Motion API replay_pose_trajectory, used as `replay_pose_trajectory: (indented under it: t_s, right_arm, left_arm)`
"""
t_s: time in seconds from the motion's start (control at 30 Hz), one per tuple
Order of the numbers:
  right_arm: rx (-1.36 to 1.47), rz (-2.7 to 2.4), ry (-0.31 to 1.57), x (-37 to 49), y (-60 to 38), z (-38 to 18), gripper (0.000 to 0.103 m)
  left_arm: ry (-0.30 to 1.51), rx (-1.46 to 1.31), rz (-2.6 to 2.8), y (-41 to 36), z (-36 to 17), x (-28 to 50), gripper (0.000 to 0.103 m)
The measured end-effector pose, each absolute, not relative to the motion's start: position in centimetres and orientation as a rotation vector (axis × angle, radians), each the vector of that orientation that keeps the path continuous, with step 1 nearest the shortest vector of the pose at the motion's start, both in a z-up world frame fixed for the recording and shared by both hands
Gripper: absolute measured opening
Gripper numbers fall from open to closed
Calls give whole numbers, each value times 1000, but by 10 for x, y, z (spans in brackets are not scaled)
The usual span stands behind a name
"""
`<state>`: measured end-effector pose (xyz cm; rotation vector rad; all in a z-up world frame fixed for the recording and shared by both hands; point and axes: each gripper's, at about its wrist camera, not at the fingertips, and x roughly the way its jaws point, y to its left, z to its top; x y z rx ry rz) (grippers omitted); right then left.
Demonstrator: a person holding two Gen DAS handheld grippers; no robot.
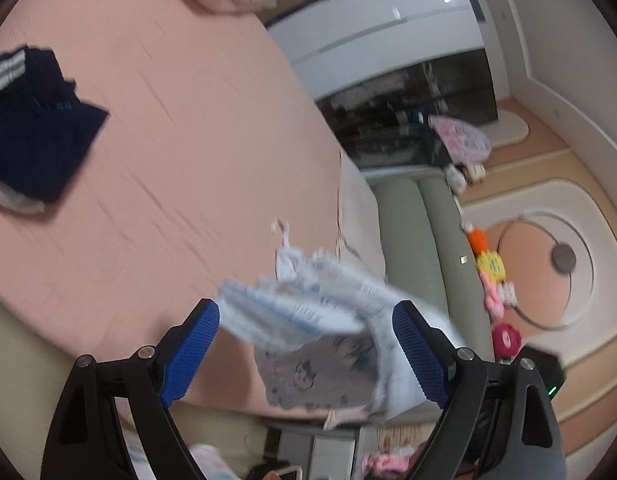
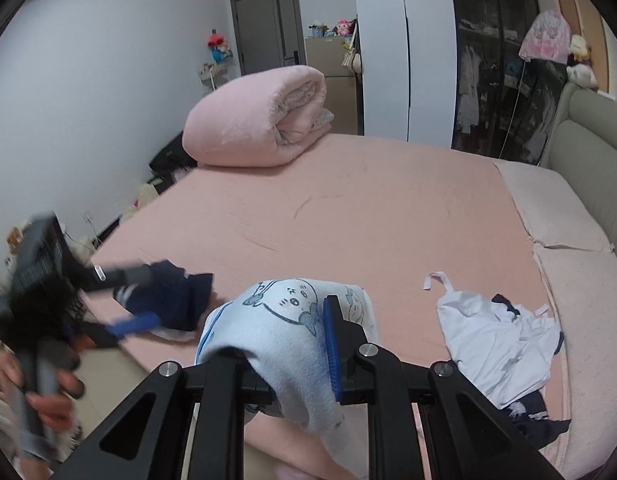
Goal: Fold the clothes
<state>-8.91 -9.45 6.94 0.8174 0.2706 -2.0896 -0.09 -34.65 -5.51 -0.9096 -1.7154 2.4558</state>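
While the right gripper (image 2: 292, 344) is clamping a pale blue cartoon-print cloth (image 2: 276, 320) above the near edge of the pink bed (image 2: 348, 208), the left gripper (image 1: 306, 344) is standing wide, gripping nothing. A folded navy garment (image 1: 36, 136) is lying on the sheet, well apart from a crumpled white garment (image 2: 496, 344).

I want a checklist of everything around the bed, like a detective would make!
Surface: pink bed sheet, wrinkled, with a bare stretch in the middle.
Job's things: cartoon-print cloth held in the right gripper; white garment crumpled on the bed at the right; navy garment lying folded on the sheet.
Clutter: rolled pink quilt at the far end of the bed.
Grippers: right one shut on the cloth; left gripper open, fingers spread wide, with the cloth seen between them but not pinched.
Cables: nothing seen.
Surroundings: white wardrobe, grey door, soft toys along the green headboard.
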Motion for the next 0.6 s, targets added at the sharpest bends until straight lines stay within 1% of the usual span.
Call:
replay_pose_trajectory:
  t_s: [0.1,0.17,0.27,0.43,0.6]
  right_arm:
    - [810,-2077,243,-84,-89,82,16]
    - [823,-2039,190,-82,-84,90,16]
    - [828,-1979,156,-76,-83,97,16]
    - [800,-1902,179,-61,-88,98,16]
    - [820,-1812,179,-62,-100,77,16]
  left_arm:
    - [-1664,-961,2426,-337,-62,3,89]
    - [-1669,-962,2394,-335,-68,7,89]
    - [-1719,-910,2331,-340,-79,22,89]
    - [-1844,-853,2244,-354,-104,45,89]
    - [-1934,-926,2201,-357,-135,42,89]
